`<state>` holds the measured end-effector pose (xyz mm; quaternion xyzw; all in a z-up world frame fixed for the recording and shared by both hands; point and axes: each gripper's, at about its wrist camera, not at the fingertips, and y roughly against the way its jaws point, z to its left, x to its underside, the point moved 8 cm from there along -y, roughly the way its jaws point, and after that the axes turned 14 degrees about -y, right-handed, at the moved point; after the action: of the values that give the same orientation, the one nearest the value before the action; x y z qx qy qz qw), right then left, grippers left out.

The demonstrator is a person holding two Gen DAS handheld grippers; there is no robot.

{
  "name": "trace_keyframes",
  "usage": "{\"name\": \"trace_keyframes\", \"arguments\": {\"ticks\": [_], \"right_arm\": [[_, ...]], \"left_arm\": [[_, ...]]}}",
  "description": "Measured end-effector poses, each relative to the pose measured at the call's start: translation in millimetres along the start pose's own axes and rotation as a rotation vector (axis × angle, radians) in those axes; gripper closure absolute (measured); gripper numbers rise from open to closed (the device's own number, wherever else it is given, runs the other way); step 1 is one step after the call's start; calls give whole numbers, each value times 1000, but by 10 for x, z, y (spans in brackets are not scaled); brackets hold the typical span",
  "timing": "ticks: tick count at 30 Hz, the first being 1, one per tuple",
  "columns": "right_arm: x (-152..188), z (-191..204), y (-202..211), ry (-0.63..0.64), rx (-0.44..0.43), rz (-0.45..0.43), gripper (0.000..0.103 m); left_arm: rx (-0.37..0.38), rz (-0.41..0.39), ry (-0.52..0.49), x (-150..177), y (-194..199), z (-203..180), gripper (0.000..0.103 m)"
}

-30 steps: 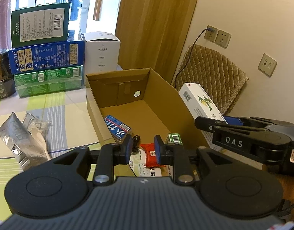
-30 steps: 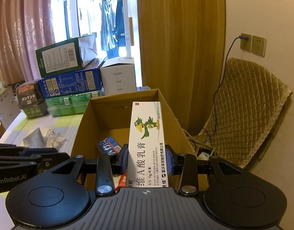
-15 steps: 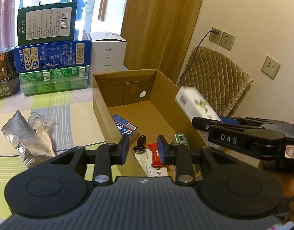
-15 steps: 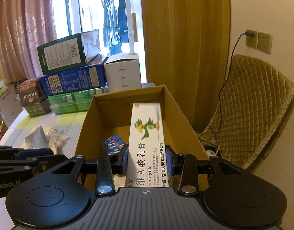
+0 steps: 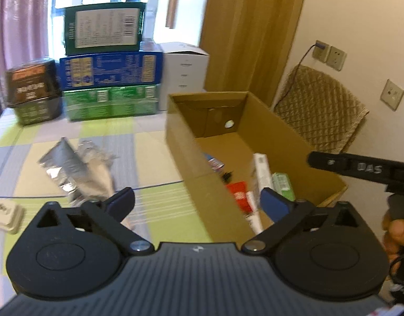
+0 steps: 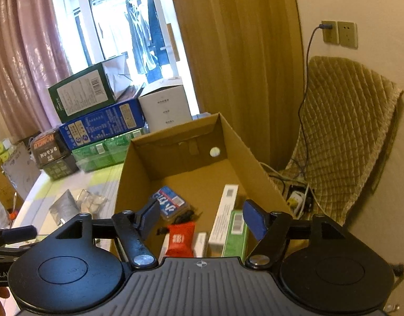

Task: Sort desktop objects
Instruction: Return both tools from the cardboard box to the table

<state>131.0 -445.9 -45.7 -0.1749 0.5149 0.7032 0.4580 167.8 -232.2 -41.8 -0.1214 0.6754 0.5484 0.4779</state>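
- The right gripper (image 6: 200, 217) is hanging over the near end of the cardboard box (image 6: 237, 142), its fingers spread wide and gripping nothing.
- The long white carton (image 6: 224, 214) is lying inside the box, leaning along the right-hand side, next to a green packet (image 6: 237, 230).
- A red packet (image 6: 179, 238), a blue packet (image 6: 169, 201) and a small black item (image 6: 184, 216) are also lying on the box floor.
- The left gripper (image 5: 198, 201) is hovering over the table (image 5: 138, 142) at the box's near left corner, its fingers wide apart and empty.
- Crumpled silver foil bags (image 5: 75, 168) are lying on the checked tablecloth to the left of the box, apart from it.
- A small pale object (image 5: 4, 212) is sitting near the table's left edge; it is too blurred to identify.
- Stacked boxes (image 5: 107, 68) are standing at the far end of the table.
- A hand (image 5: 398, 233) is showing at the right edge of the left wrist view, holding the right gripper's handle.
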Motion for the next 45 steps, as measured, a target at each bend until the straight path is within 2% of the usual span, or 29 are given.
{"name": "trace_keyframes", "arguments": {"ticks": [9,15,25,34,38,42,45], "right_arm": [[328,353,332,29,-61,-6,25],[601,722,448,86,-111,17,20],[1032,1368,447,203,-219,68,18],[1320,1760,59,276,-267,128,18],[1417,1884,-235,313,-261,155,18],[1498,1989,-575,345,-248,171,18],[1529,2004,-786,358,-236,182,18]], "left_arm": [[-115,76,26,499,413,379,1],[-129,59,93,808,745,691,2],[-243,25,145,1112,1136,1274,2],[-337,45,173,1331,1156,1811,2],[-358,23,129,1387,1054,1974,2],[-338,60,114,1464,842,2119,2],[-326,100,64,1507,617,2216,2]]}}
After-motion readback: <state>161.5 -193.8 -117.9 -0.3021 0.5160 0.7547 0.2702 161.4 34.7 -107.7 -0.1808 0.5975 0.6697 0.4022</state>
